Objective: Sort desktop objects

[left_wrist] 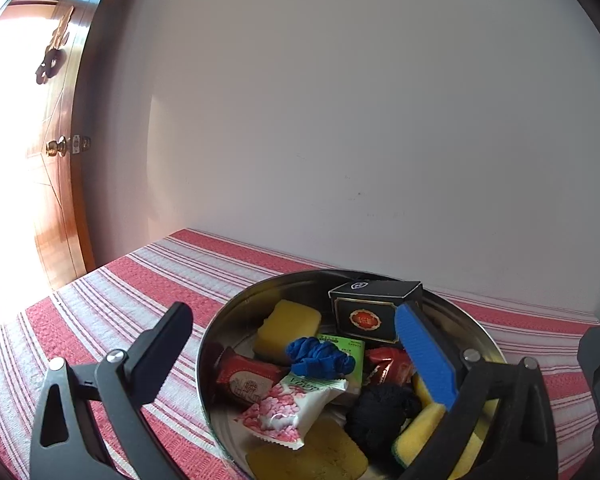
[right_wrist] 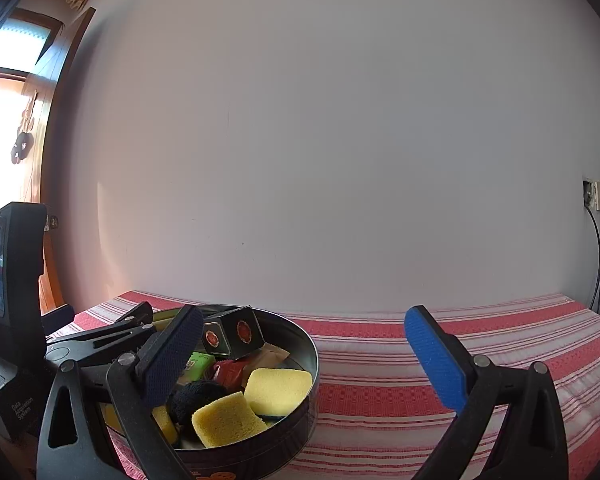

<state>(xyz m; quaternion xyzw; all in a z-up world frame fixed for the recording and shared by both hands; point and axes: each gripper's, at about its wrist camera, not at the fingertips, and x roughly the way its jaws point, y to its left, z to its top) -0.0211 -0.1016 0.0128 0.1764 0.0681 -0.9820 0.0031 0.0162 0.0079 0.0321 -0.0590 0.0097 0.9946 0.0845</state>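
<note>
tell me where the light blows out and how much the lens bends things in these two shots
Left wrist view: the doorway at far left is blown out to white, washing out the door and the striped cloth near it; the round tin and its contents stay sharp. Right wrist view: the window is overexposed, the wall evenly lit. Both views show fisheye bowing and dark corner vignetting.

Daylight enters from the far left, overexposing the brown wooden door [left_wrist: 62, 168] in both views. The plain white wall [left_wrist: 340, 120] dims toward the right. Fisheye distortion curves the edges, with dark vignetted corners. Focus is sharp throughout.
</note>
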